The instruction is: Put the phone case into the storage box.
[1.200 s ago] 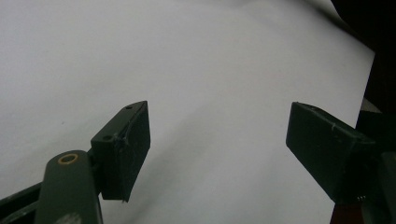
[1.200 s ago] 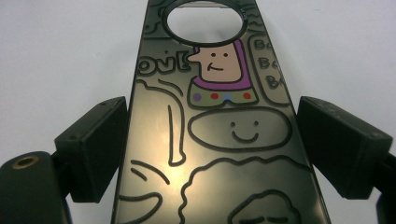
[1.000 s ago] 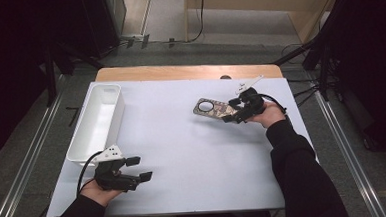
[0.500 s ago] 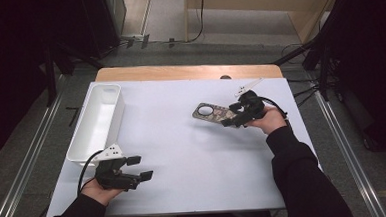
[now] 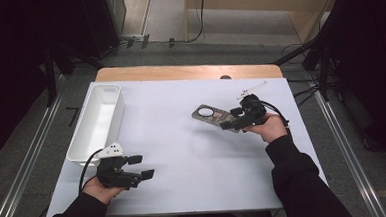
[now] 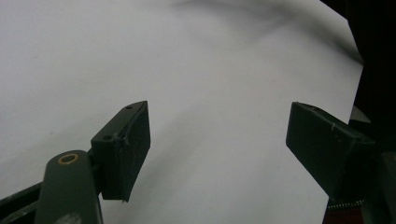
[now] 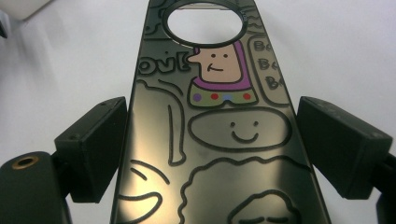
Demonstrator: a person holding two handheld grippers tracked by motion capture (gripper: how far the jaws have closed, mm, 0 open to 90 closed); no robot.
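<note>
White tray (image 5: pixel 97 121) empty, right gripper (image 5: pixel 232 124) jaws grasping cartoon-printed plate (image 7: pixel 219 140), left gripper (image 5: pixel 141 167) jaws released

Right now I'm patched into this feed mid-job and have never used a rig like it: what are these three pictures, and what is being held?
There is no robot arm here. A person at a table holds a hand-operated two-jaw gripper in each hand.

The high view looks down from above the person's side. It shows the white sheet that covers the table, a white tray at its left, the left gripper near the front edge and the right gripper farther back.

The other two pictures come from cameras that ride on the grippers and look along their black jaws. In the left gripper view the jaws stand wide apart with bare sheet between them. In the right gripper view the jaws sit against both long edges of a dark flat plate with cartoon drawings and a round hole at its far end, so this gripper holds the plate.
</note>
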